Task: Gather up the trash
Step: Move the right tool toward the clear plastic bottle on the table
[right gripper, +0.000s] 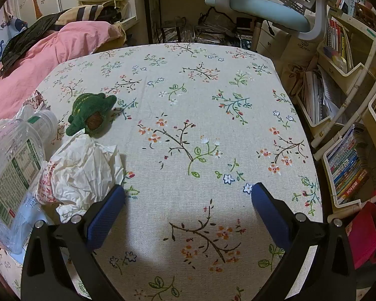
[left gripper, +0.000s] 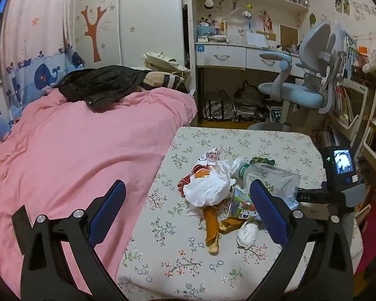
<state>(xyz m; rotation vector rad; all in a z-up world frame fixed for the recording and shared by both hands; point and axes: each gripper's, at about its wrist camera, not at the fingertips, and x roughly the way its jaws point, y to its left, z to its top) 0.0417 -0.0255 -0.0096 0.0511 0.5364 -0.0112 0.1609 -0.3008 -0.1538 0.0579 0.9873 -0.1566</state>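
Observation:
A heap of trash lies on the floral tablecloth (left gripper: 178, 255): a crumpled white paper (left gripper: 208, 190), a clear plastic bottle (left gripper: 275, 178) on its side, orange peel (left gripper: 211, 223), a small tissue ball (left gripper: 248, 233) and colourful wrappers (left gripper: 240, 205). My left gripper (left gripper: 188, 200) hangs open in front of the heap, touching nothing. My right gripper (right gripper: 188, 200) is open over bare cloth (right gripper: 200, 115). To its left lie the bottle (right gripper: 15, 165), the white paper (right gripper: 85, 168) beside its left finger, and a green felt piece (right gripper: 90, 115).
A bed with a pink cover (left gripper: 70, 150) borders the table on the left, a black bag (left gripper: 100, 85) on it. A desk chair (left gripper: 300, 92) stands beyond the table. Bookshelves (right gripper: 343, 75) and a red bag (right gripper: 363, 230) crowd the right side.

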